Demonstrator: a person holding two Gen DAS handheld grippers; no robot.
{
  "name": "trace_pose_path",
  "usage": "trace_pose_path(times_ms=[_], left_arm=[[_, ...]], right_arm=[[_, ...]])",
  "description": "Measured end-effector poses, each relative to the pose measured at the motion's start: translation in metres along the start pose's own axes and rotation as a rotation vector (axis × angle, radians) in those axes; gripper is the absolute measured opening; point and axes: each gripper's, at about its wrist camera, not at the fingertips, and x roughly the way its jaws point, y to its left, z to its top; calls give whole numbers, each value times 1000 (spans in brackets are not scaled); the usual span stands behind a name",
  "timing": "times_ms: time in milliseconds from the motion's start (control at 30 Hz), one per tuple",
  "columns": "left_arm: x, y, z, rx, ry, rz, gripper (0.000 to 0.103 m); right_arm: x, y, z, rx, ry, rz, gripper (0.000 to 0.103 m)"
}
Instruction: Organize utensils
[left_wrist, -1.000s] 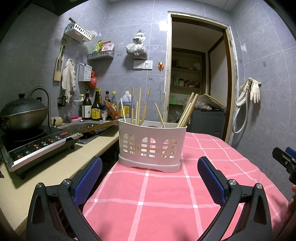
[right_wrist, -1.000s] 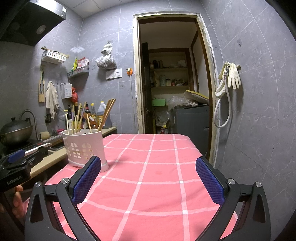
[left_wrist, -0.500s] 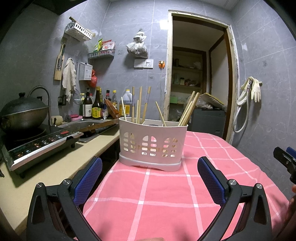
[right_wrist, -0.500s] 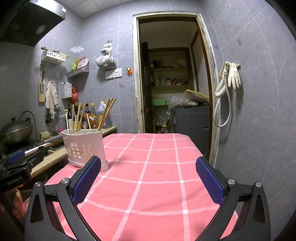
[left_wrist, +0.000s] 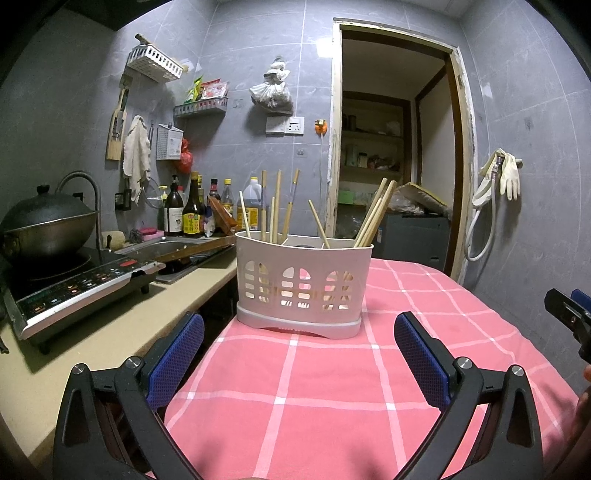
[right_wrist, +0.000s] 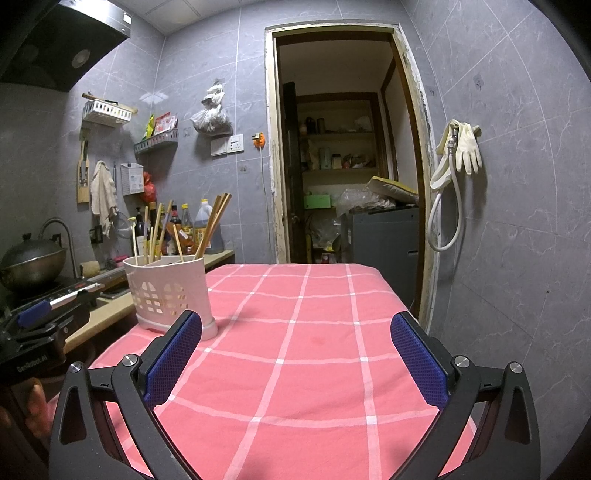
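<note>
Left wrist view. Left tongs (left_wrist: 299, 356): blue-padded fingers (left_wrist: 176, 357) spread wide, nothing between them, held low over the pink checked cloth (left_wrist: 325, 384) covering the bench. Utensil holder (left_wrist: 303, 290): white plastic, perforated front, standing upright on the cloth near its left edge, straight ahead of the tongs and apart from them. Chopsticks (left_wrist: 373, 216): wooden, several, standing in the holder; one group upright at the left end, one stick leaning near the middle, one bundle leaning right at the right end. Side counter at left carries an induction cooker (left_wrist: 74, 286) with a dark wok (left_wrist: 46, 225) on it, then a sink (left_wrist: 173, 249) and a row of sauce bottles (left_wrist: 192, 210). Tip of the right tongs shows at the right edge.

Right wrist view. Right tongs (right_wrist: 295, 360): fingers spread wide, empty, over the cloth (right_wrist: 303, 332). Utensil holder (right_wrist: 170, 291) stands ahead and left, just beyond the left finger, chopsticks (right_wrist: 214, 225) inside. Rubber gloves (right_wrist: 463, 147) hang on the right wall. Left tongs (right_wrist: 40, 325) visible at the left edge.
</note>
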Motion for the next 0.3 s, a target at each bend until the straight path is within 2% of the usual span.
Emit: trace_pose_path(times_ms=[300], left_arm=[[0, -1, 0, 0, 0, 0, 101]], right_arm=[[0, 1, 0, 1, 0, -1, 103]])
